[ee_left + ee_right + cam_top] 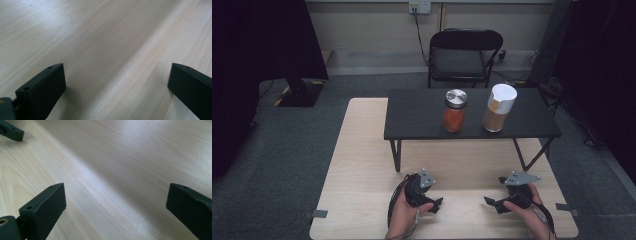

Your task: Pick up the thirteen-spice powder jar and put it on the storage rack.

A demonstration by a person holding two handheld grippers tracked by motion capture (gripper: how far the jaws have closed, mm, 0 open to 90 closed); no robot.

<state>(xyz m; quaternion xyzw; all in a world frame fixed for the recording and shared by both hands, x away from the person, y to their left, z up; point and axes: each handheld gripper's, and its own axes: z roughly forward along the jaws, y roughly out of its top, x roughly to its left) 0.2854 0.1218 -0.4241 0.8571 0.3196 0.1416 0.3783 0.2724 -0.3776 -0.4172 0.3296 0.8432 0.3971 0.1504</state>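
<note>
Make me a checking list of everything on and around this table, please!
Surface: pale wooden table, with a small black shelf standing on its far half.
Job's things: a jar with a metal lid holding something orange-red, and a jar with a white lid holding something tan, side by side and upright on the shelf, apart from each other.
Clutter: nothing seen.
Grippers: left gripper and right gripper are held low over the near table, jaws wide open and empty, pointing toward each other.
Cables: one trails from each gripper; another hangs from a wall socket.
Surroundings: grey carpet, a black folding chair behind the table, dark curtains at both sides.
</note>
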